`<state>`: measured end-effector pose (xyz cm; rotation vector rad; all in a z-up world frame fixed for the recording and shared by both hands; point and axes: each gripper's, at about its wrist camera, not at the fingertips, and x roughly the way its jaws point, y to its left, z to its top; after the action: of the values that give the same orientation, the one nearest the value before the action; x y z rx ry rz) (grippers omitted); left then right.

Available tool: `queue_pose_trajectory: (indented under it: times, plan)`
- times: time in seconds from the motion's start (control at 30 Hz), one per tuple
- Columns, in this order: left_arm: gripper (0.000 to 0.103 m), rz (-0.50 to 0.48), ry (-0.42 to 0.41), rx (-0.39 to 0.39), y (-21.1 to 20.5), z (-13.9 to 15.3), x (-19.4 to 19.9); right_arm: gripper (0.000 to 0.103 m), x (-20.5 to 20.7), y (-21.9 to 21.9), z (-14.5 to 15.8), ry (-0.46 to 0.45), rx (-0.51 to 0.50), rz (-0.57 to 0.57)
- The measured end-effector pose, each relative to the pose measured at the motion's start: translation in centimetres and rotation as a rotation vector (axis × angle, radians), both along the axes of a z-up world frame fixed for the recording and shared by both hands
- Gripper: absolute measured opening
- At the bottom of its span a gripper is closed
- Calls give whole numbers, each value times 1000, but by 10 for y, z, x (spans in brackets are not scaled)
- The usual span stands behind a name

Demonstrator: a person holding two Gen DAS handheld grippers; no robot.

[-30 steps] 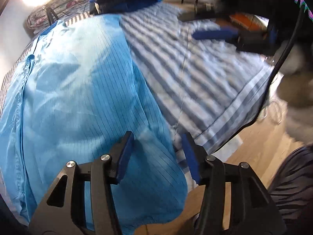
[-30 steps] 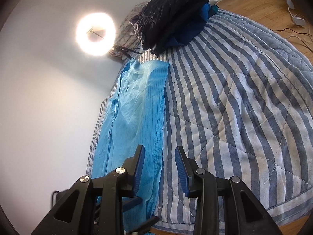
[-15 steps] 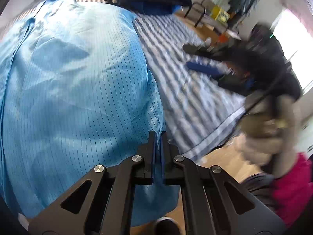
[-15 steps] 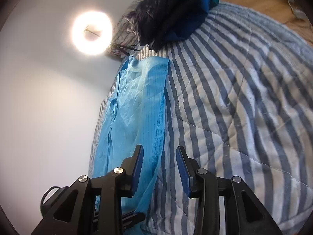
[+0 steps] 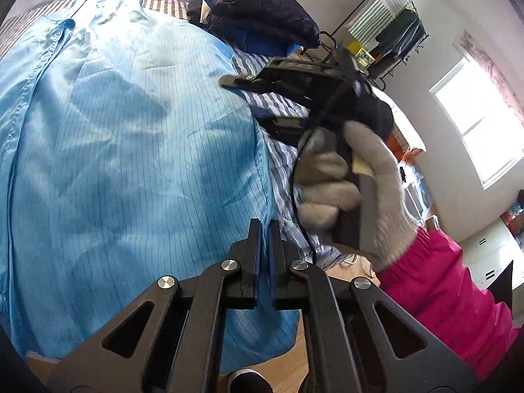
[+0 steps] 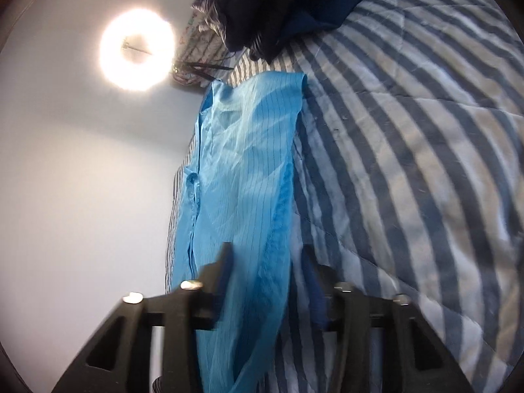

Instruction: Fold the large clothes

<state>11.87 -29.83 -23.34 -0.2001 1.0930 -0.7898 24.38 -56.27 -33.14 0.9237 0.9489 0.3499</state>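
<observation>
A large light-blue pinstriped garment point(image 5: 124, 150) lies lengthwise on a blue-and-white striped quilt point(image 6: 409, 150). My left gripper point(image 5: 264, 226) is shut at the garment's near right edge; I cannot see cloth between its pads. My right gripper point(image 6: 267, 262) is open, its two fingers on either side of the garment's point(image 6: 249, 177) right edge near the bed's foot. The right gripper also shows in the left wrist view point(image 5: 258, 98), held by a grey-gloved hand point(image 5: 330, 177) over that edge.
A dark puffer jacket point(image 5: 262, 9) on blue cloth lies at the bed's head. A ring light point(image 6: 137, 49) shines on the white wall at left. A clothes rack point(image 5: 389, 26) and window point(image 5: 481, 131) stand right. Wooden floor point(image 5: 281, 366) lies below.
My left gripper went from open to shut at the garment's edge. My right gripper dropped toward the bed and now straddles the garment's right edge.
</observation>
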Motion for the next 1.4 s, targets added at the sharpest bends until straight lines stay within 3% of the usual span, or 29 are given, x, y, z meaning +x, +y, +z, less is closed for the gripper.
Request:
queue_pose_trajectory:
  times: [0.1, 0.47, 0.87, 1.13, 1.23, 1.27, 1.4]
  plan:
    - [1, 15, 18, -32, 11, 0, 1, 2, 10, 16, 13, -2, -80, 9]
    - [1, 75, 45, -155, 73, 0, 8, 0, 21, 127, 89, -87, -676, 127]
    - [0, 205, 90, -192, 153, -30, -1, 0, 48, 276, 77, -133, -981, 409]
    - [0, 253, 92, -166, 183, -39, -3, 0, 57, 343, 42, -127, -1060, 568]
    - [0, 262, 98, -162, 186, -42, -3, 12, 57, 328, 50, -127, -936, 557]
    - [0, 263, 94, -158, 187, -42, -5, 25, 54, 320, 56, -135, -878, 556]
    - [0, 260, 84, -162, 188, -39, -10, 26, 40, 278, 83, -205, -649, 506]
